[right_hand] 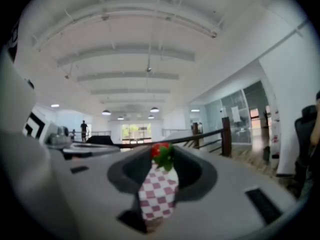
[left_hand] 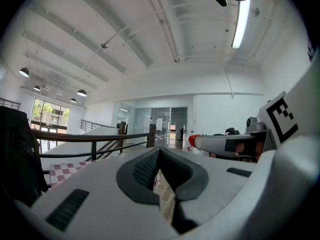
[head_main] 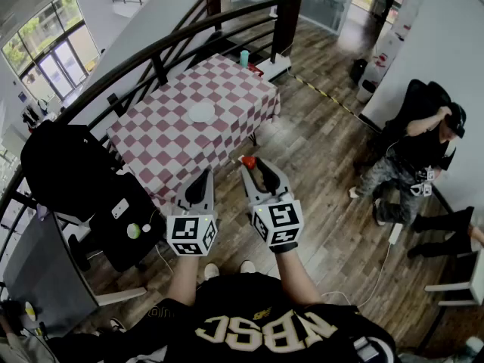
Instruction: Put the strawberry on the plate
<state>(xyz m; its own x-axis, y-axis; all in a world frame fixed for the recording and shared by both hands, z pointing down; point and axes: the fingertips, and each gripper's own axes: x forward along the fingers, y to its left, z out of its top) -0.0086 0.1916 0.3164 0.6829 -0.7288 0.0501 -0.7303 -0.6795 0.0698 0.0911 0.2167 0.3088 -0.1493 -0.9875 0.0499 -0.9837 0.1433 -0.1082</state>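
Note:
In the head view a white plate [head_main: 201, 113] lies near the middle of the red-and-white checkered table [head_main: 162, 146]. Both grippers are held level in front of the table's near edge. My right gripper [head_main: 249, 164] is shut on the red strawberry [head_main: 247, 160] at its jaw tips. The right gripper view shows the strawberry [right_hand: 160, 150], with its green leaves, pinched between the tips of my right gripper [right_hand: 161, 155], the checkered cloth visible below it. My left gripper [head_main: 206, 175] is beside it to the left, tips together and holding nothing. In its own view, the left gripper [left_hand: 159, 152] is also bare.
A teal cup [head_main: 244, 57] and a small red item [head_main: 255, 70] stand at the table's far corner. A black railing [head_main: 159, 55] curves behind the table. A black chair with a jacket [head_main: 72, 174] stands to the left. A seated person [head_main: 412, 153] is at the right on the wooden floor.

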